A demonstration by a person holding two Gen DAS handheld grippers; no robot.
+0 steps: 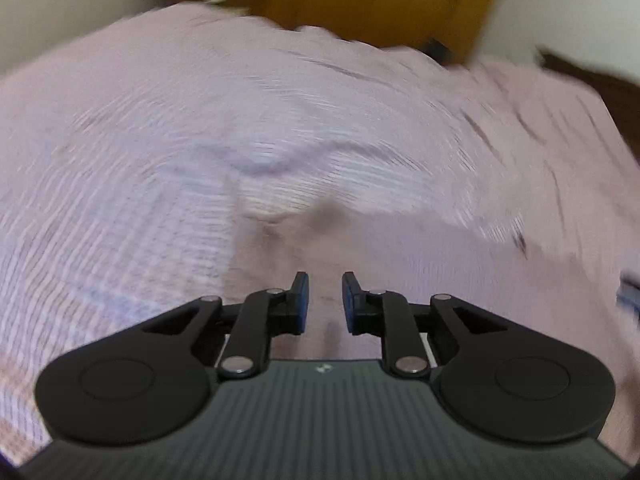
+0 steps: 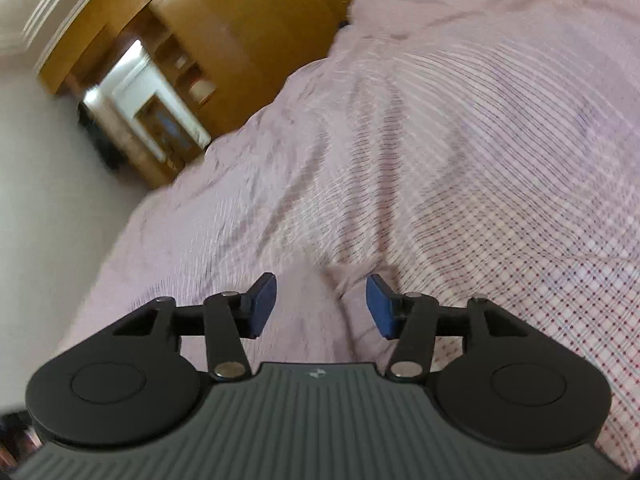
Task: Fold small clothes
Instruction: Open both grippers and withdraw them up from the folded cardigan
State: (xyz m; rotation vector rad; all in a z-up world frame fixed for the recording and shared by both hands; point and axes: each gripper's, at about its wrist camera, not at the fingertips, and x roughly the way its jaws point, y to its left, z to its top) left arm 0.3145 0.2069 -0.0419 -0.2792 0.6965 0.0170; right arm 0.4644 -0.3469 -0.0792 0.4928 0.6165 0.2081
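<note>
**Grippers over a pink bed, nothing held**

Fingers on my left gripper [image 1: 325, 300] are a little apart. I see a small gap between the blue pads [image 1: 302, 300], and only pink cloth shows through it. Nothing is pinched there. This gripper points down at the bed cover [image 1: 120, 200], which is pink with thin stripes and looks smeared by blur.

In front of the left gripper lies a plain pink patch of cloth [image 1: 400, 264] with no stripes. It lies flat on the cover, just past the fingertips and off to the right. It may be the small piece of clothing, but the blur is too strong for me to be sure. A small grey-blue thing [image 1: 628, 292] peeks in at the right edge; I cannot tell what it is.

My right gripper [image 2: 322, 304] has its fingers wide apart. Nothing is between the pads [image 2: 382, 308]. Plain pink cloth [image 2: 304, 320] lies under the gap and reaches down to the gripper body. Right of it the cover [image 2: 540, 280] shows a check of small red dots.

Behind the bed stands a brown wooden cupboard [image 2: 240, 40] beside a white wall [image 2: 48, 184].

The only mark I can find is a tiny white logo [image 2: 319, 373] on the grey ribbed body of each gripper. It is too small to read. I see no other words or labels.
</note>
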